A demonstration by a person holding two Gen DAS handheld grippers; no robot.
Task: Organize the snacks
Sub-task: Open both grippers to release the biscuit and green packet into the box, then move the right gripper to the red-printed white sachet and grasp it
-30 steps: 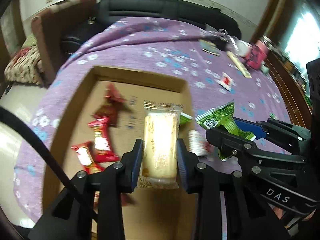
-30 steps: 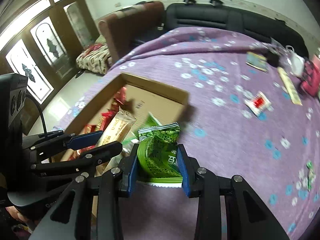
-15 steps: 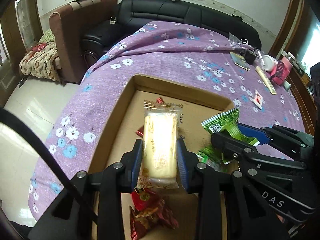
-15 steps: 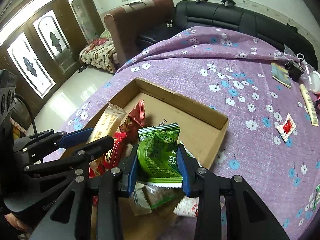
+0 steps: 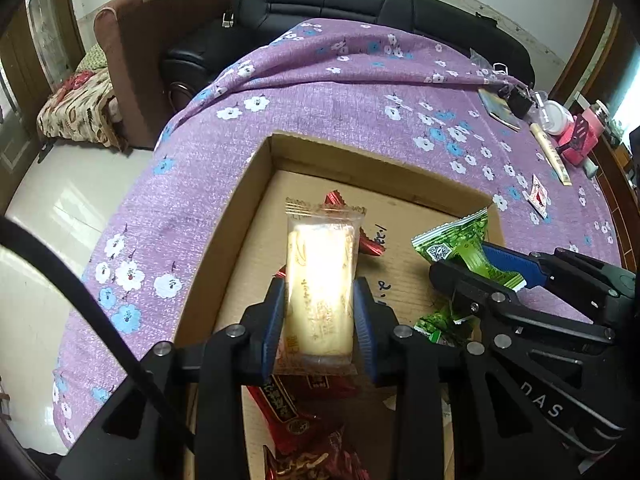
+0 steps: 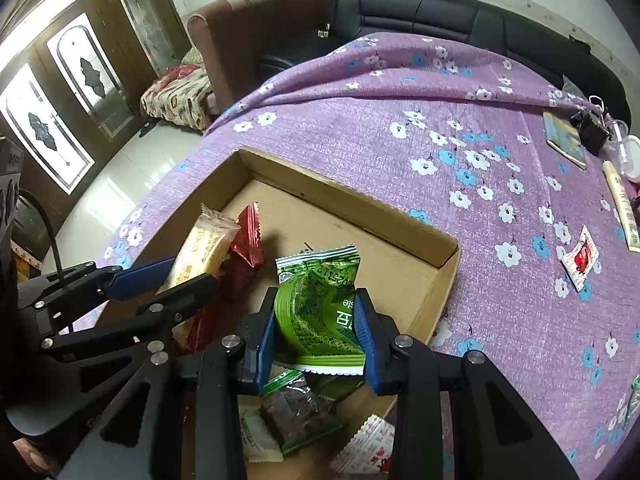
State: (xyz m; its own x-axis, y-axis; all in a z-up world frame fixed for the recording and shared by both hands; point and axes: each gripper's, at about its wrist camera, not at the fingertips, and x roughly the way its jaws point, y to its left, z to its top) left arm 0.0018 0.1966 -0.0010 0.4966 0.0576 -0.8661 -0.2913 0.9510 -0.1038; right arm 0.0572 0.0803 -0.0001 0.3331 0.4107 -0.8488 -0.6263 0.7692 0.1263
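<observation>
My left gripper [image 5: 320, 320] is shut on a pale yellow cake packet [image 5: 320, 280] and holds it above the open cardboard box [image 5: 256, 184]. My right gripper [image 6: 318, 336] is shut on a green snack packet [image 6: 316, 308], held above the same box [image 6: 352, 204], to the right of the left gripper [image 6: 160, 280]. The right gripper also shows in the left wrist view [image 5: 492, 268]. Red snack packets [image 5: 304, 412] and green and white packets [image 6: 296, 408] lie in the box below the grippers.
The box sits on a table with a purple flowered cloth [image 6: 440, 120]. A small red-and-white sachet [image 6: 580, 258], a long stick packet [image 6: 622, 204], a booklet [image 6: 566, 144] and other small things lie at the far right. A black sofa [image 6: 460, 12] stands behind.
Both grippers have moved back toward the near end of the box with their packets still held. More of the box's empty far floor shows now.
</observation>
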